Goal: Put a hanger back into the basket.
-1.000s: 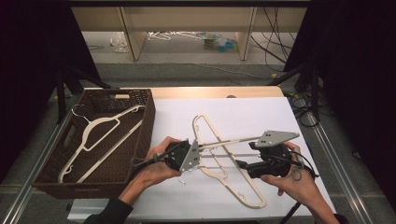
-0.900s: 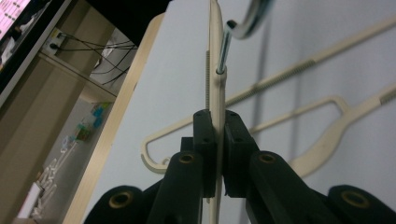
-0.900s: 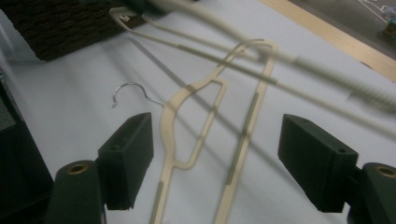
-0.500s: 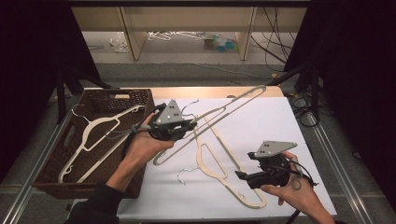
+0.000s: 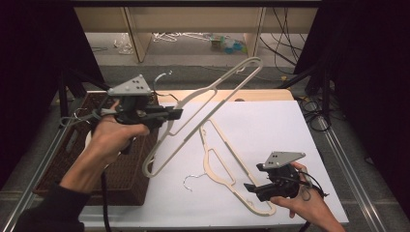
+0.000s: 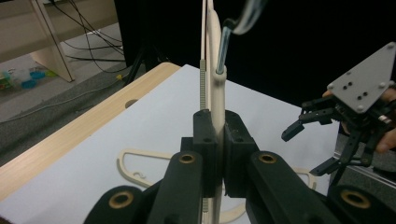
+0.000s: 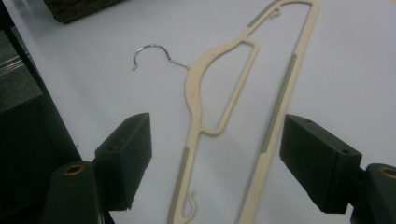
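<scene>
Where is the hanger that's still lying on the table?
In the high view the cream hanger lies flat on the white sheet, toward the right front, just left of the open right gripper.

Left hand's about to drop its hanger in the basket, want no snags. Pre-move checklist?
1. Left gripper shut on lifted hanger: ok.
2. Lifted hanger clear of the hanger on the table: ok.
3. Right gripper open, its jaws having just opened, table hanger not held: ok.
4. Room in basket beside the hangers already inside: cannot tell.
5. Left cable clear of basket rim: cannot tell.
</scene>
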